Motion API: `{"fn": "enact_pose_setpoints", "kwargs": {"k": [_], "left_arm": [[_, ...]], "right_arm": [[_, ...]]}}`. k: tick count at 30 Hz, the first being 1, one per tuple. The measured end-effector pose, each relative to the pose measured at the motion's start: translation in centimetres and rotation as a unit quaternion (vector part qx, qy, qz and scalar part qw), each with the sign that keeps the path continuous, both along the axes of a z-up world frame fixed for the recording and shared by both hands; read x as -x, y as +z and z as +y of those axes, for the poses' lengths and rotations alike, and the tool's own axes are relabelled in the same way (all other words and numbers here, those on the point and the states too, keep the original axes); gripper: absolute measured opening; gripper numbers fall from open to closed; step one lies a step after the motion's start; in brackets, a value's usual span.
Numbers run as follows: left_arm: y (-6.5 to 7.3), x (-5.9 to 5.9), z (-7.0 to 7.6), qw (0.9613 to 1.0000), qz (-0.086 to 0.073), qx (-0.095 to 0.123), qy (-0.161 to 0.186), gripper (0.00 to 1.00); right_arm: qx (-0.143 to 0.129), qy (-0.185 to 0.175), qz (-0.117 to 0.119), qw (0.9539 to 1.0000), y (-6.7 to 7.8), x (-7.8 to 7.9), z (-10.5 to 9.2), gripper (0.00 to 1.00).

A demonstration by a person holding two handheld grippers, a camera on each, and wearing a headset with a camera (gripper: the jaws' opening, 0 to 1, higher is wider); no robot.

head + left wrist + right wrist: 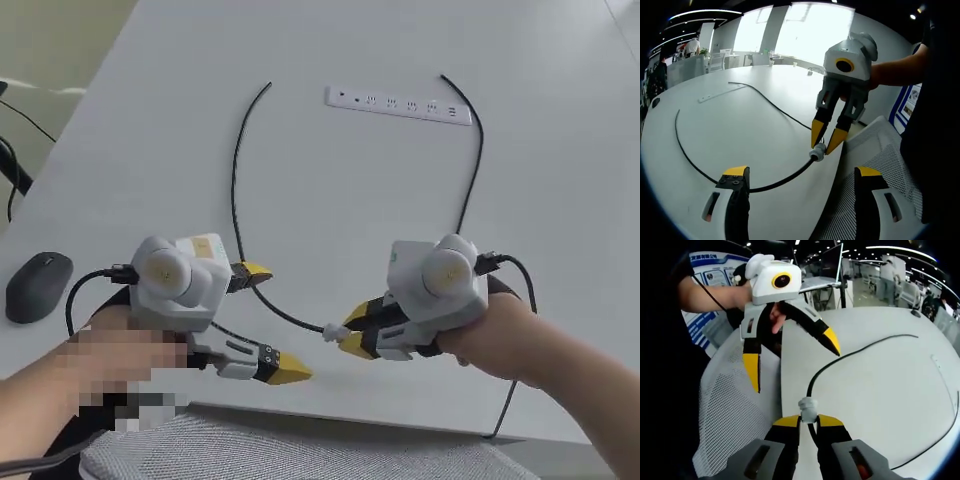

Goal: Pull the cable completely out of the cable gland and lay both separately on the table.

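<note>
A black cable (236, 190) curves across the white table (560, 200) and ends in a small white cable gland (328, 330) near the front edge. My right gripper (342, 333) is shut on the gland, which sits at its yellow tips (809, 410), and the cable (850, 352) runs away from it over the table. From the left gripper view the gland (817, 151) hangs just under the right gripper (827, 141). My left gripper (272, 321) stands open a little to the left, its jaws either side of the cable (785, 179) without touching it.
A white power strip (398, 104) lies at the back of the table. A dark mouse (38, 284) rests at the left edge. A grey mesh chair back (300, 450) sits just below the table's front edge. A second stretch of cable (478, 150) runs behind the right gripper.
</note>
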State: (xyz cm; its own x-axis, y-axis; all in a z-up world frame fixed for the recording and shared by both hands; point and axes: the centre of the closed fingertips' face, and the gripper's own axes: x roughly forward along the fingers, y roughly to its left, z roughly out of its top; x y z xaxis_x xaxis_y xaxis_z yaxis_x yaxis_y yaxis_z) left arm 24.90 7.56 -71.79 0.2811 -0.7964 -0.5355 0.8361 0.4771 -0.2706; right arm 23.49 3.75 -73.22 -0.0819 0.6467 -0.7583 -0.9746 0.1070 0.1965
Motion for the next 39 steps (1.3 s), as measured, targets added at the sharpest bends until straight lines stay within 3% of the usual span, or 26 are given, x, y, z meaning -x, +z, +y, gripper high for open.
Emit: {"fn": "enact_pose_setpoints", "kwargs": {"k": [5, 17, 22, 29, 35, 39], "left_arm": [[0.1, -0.1, -1.0, 0.9998, 0.006, 0.018, -0.006, 0.81], [0.1, 0.4, -3.2, 0.9984, 0.018, 0.039, -0.037, 0.66], [-0.1, 0.4, -3.6, 0.9978, 0.02, 0.04, -0.049, 0.62], [-0.3, 0.8, -4.0, 0.9966, 0.029, 0.041, -0.065, 0.47], [-0.6, 0.8, -4.1, 0.9964, 0.029, 0.038, -0.07, 0.47], [-0.2, 0.9, -4.4, 0.9955, 0.029, 0.048, -0.077, 0.4]], "right_arm": [[0.0, 0.007, -0.005, 1.0, 0.2, 0.2, -0.2, 0.07], [-0.006, 0.021, -0.019, 0.9996, 1.0, 0.6, -0.1, 0.06], [-0.004, 0.026, -0.026, 0.9993, 1.0, 0.6, -0.3, 0.06], [-0.004, 0.038, -0.038, 0.9986, 1.0, 0.7, -0.3, 0.06], [-0.007, 0.043, -0.045, 0.998, 1.1, 0.4, -0.2, 0.07], [-0.011, 0.047, -0.049, 0.9976, 1.3, 0.4, -0.4, 0.07]]}}
